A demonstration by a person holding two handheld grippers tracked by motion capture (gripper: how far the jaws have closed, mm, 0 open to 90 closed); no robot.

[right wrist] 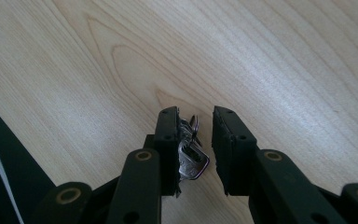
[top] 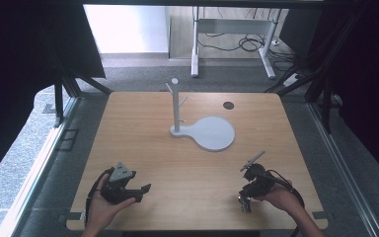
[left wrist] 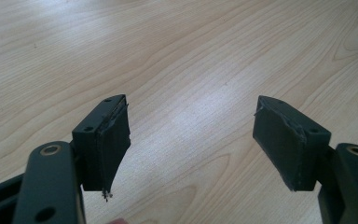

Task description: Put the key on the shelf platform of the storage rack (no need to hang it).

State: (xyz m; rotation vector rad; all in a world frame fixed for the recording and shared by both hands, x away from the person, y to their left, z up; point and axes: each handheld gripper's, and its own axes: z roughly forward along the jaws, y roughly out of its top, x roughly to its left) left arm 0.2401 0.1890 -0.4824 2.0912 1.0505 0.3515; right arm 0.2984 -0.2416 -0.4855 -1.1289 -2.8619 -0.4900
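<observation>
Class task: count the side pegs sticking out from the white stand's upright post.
2. On the white stand's upright post, one side peg angles up-left near the top; the other peg angles up-right lower down. More may hide behind.

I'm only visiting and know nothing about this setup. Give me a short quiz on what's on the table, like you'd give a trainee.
1. True or false: the left tool has its jaws wide apart with nothing between them.
2. What sits between the jaws of the right tool? A) a pen B) a bunch of keys C) a cup
3. What white thing stands toward the far side of the table?

Key:
1. True.
2. B.
3. A stand: an upright post with side pegs on a flat round base.
</observation>
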